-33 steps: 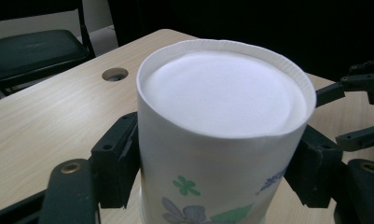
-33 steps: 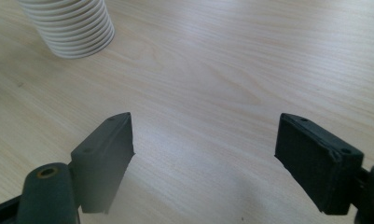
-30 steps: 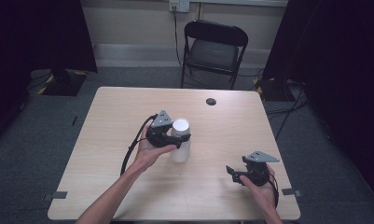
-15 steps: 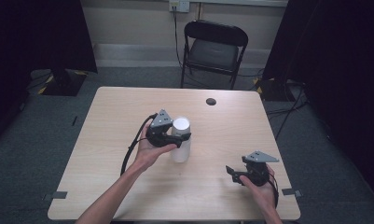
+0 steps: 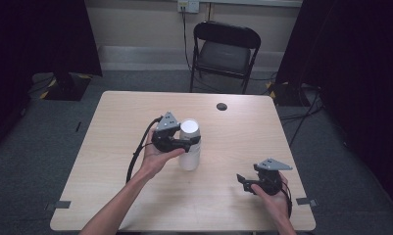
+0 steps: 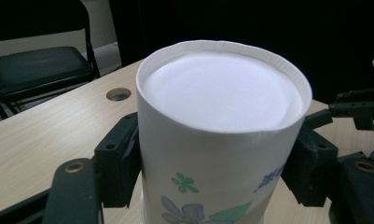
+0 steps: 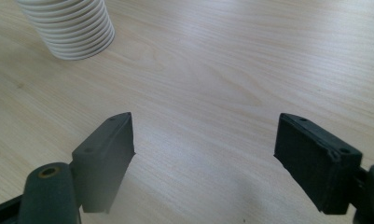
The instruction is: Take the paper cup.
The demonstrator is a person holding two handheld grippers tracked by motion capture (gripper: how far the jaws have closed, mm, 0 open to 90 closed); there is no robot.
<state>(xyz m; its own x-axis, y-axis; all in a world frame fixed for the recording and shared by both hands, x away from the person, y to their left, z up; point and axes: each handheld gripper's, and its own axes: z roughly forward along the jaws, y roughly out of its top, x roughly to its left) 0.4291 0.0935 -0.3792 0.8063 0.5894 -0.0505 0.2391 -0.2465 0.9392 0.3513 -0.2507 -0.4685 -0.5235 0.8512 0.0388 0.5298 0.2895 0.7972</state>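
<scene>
Cup stack: a column of nested paper cups [image 5: 189,147], inverted, bases up, stands near the middle of the table [image 5: 110,161], well apart from every edge; the ribbed rims at its foot show in the right gripper view [image 7: 72,28].
Top cup: white with a floral print [image 6: 222,130]; its flat base faces up.
Left gripper: [image 5: 184,143] closed on the top cup, one jaw pressing each side of the wall just below the base; the wall does not look crushed.
Right gripper: [image 5: 245,182] jaws spread wide, holding nothing, low over bare wood near the table's front right corner, pointed toward the stack.
Done so far: grasp on the top cup is made.
Not yet done: the top cup appears seated on the stack, no gap visible between it and the next cup; judged as not separated.
Left to do: likely lift the top cup free and set it down; the right gripper may need to steady the lower cups.
Other: a round hole [image 5: 222,106] near the far edge; a chair [image 5: 223,54] beyond it.
</scene>
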